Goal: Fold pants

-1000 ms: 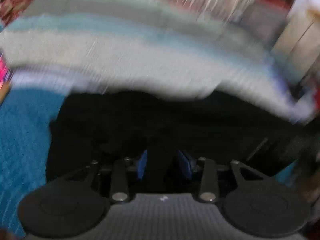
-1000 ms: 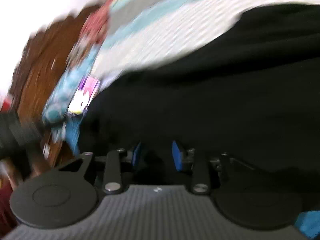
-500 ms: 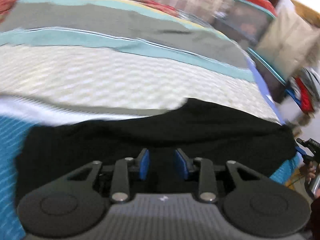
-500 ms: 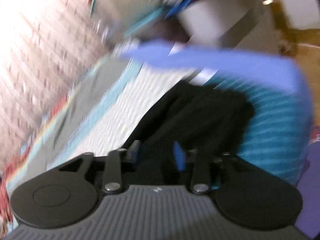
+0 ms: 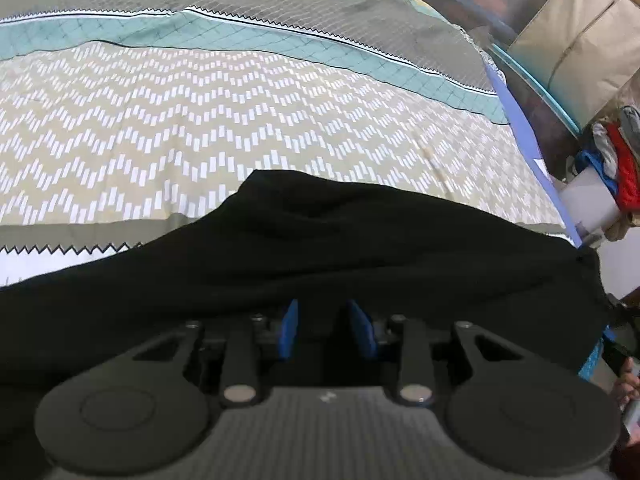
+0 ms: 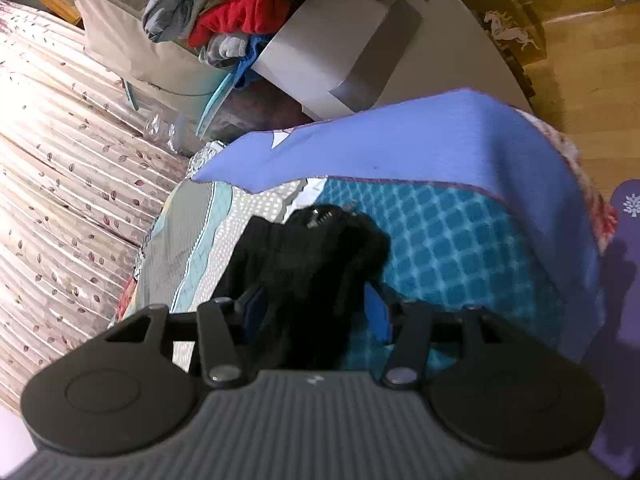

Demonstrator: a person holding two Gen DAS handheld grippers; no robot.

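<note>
Pants [image 5: 360, 248]: black, spread in a long band across the bed just ahead of the left gripper [image 5: 326, 330]; far end bunched between the fingers of the right gripper [image 6: 316, 312], likely so both ends can be laid down together for a fold.
Left gripper: blue pads a little apart, dark cloth filling the gap; clamped or merely resting over it, cannot tell.
Right gripper: jaws opening, cloth between them, pads not visibly pressing; reads as a letting-go.
Bedspread [image 5: 200, 128]: patterned, beyond the left gripper; clear flat room for the fold.
Clothes pile [image 6: 240, 8]: well beyond the right gripper, off the bed.
Writing: small mark on a pale surface up and right of the right gripper, unreadable; no brand legible.
</note>
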